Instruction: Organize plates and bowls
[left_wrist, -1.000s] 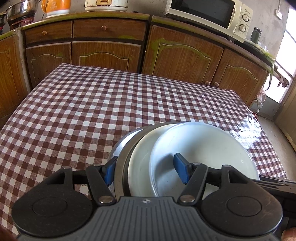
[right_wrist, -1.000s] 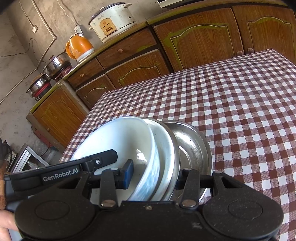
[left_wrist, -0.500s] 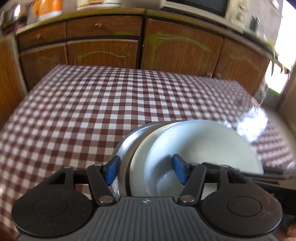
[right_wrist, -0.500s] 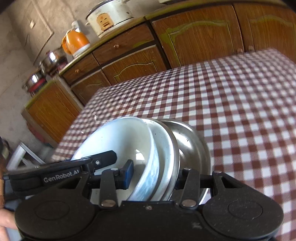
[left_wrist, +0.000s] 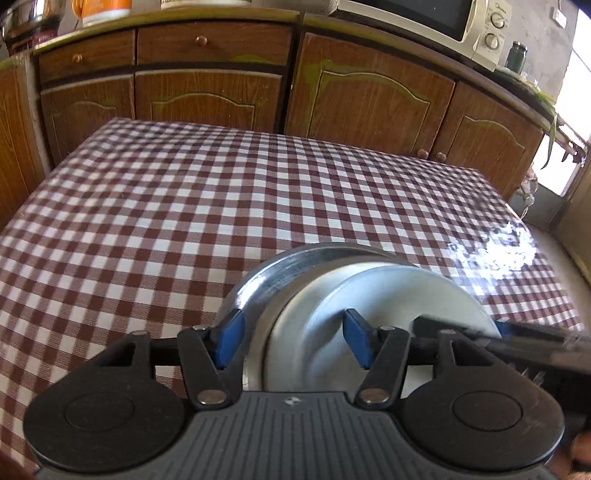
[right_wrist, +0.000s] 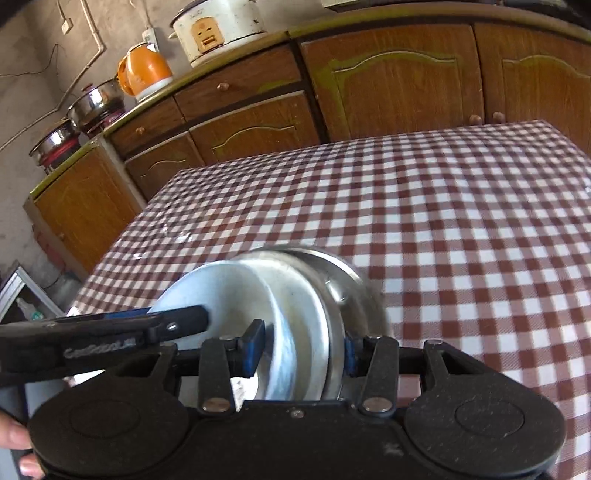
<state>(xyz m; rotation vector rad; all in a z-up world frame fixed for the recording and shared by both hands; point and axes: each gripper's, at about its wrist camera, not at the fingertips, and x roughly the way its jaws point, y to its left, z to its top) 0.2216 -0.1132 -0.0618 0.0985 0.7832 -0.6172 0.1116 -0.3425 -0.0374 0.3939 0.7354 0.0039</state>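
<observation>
Steel and white dishes, a nested stack (left_wrist: 332, 295), are clamped on edge at the left rim by the left gripper (left_wrist: 291, 341) and at the right by the right gripper (right_wrist: 301, 350), above the table (left_wrist: 184, 206). The carrying step appears in hand. Next, a level lowering onto the cloth is called for before either grip is released.

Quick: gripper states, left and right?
Left gripper: closed on the dish stack, jaws just closing tighter.
Right gripper: closed on the same dish stack.

Home kitchen: wooden cabinets (left_wrist: 369, 99), microwave (left_wrist: 436, 22) (rice cooker (right_wrist: 218, 29) too).
</observation>
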